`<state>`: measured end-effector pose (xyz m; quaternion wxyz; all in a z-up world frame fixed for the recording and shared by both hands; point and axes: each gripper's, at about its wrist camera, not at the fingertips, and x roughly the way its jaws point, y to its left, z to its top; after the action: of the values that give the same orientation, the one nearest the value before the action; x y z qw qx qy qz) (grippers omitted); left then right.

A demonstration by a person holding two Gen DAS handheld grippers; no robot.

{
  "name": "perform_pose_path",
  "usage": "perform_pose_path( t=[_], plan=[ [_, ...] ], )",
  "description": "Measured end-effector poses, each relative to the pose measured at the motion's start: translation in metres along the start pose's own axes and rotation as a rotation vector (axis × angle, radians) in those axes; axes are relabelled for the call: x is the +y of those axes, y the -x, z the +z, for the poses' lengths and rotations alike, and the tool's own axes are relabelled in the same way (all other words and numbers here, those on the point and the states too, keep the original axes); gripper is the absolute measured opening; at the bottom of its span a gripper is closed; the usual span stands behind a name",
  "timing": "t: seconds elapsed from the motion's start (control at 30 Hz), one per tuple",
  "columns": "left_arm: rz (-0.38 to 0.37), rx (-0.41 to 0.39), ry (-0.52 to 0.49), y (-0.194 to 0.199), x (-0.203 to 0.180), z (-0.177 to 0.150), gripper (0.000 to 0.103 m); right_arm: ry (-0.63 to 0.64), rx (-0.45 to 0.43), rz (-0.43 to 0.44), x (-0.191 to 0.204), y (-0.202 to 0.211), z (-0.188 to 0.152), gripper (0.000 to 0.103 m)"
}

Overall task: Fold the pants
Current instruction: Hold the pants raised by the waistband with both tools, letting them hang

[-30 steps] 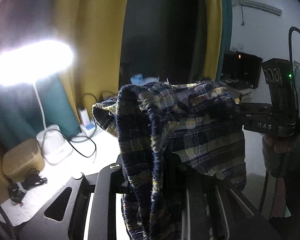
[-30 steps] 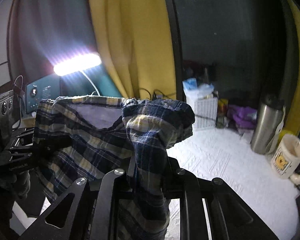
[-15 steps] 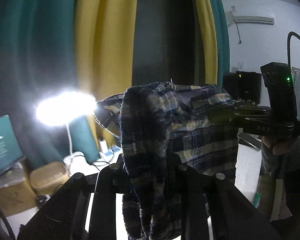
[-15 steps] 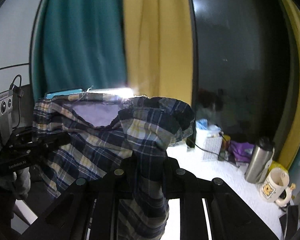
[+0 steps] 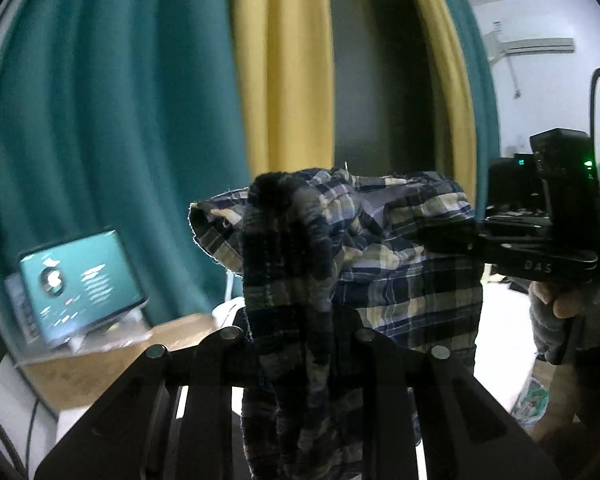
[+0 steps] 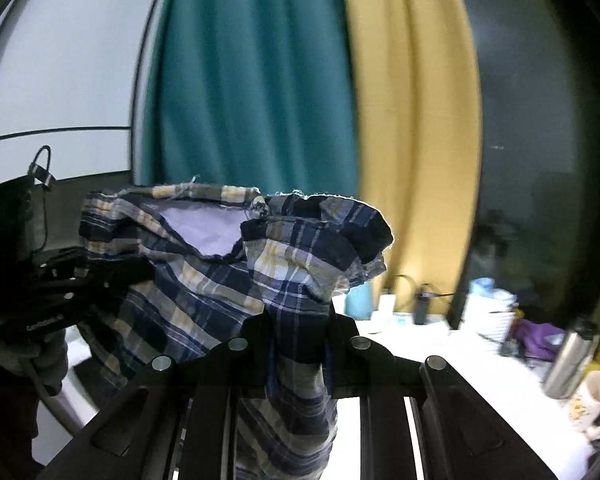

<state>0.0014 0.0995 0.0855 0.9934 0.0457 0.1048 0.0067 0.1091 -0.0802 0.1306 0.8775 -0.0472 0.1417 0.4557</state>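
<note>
Item: plaid pants (image 5: 400, 264), held aloft between both tools, clear of the white table (image 6: 480, 364).
Left gripper (image 5: 296, 332): clamped on a bunched waistband edge.
Right gripper (image 6: 298, 344): clamped likewise.
Risk, judged: thick bunching may be shed from the narrow grip; hanging cloth may be dragged against the steel flask (image 6: 572, 356) and mug (image 6: 596, 404).
</note>
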Motion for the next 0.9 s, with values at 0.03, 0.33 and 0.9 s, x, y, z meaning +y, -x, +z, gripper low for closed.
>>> perform_pose_path(
  t=[0.03,0.33,0.9],
  plan=[
    [0.017,0.016,0.005,0.006,0.005,-0.004,0.021,-0.009,0.004,0.017,0.006,-0.004,-0.003,0.018],
    [0.089,0.166,0.046,0.032,0.023,-0.042,0.021,-0.023,0.096,0.116,0.041,-0.043,-0.035,0.018],
    [0.08,0.352,0.079,-0.039,0.038,-0.069,0.021,-0.118,0.249,0.115,-0.004,-0.124,-0.08,0.018]
  ],
)
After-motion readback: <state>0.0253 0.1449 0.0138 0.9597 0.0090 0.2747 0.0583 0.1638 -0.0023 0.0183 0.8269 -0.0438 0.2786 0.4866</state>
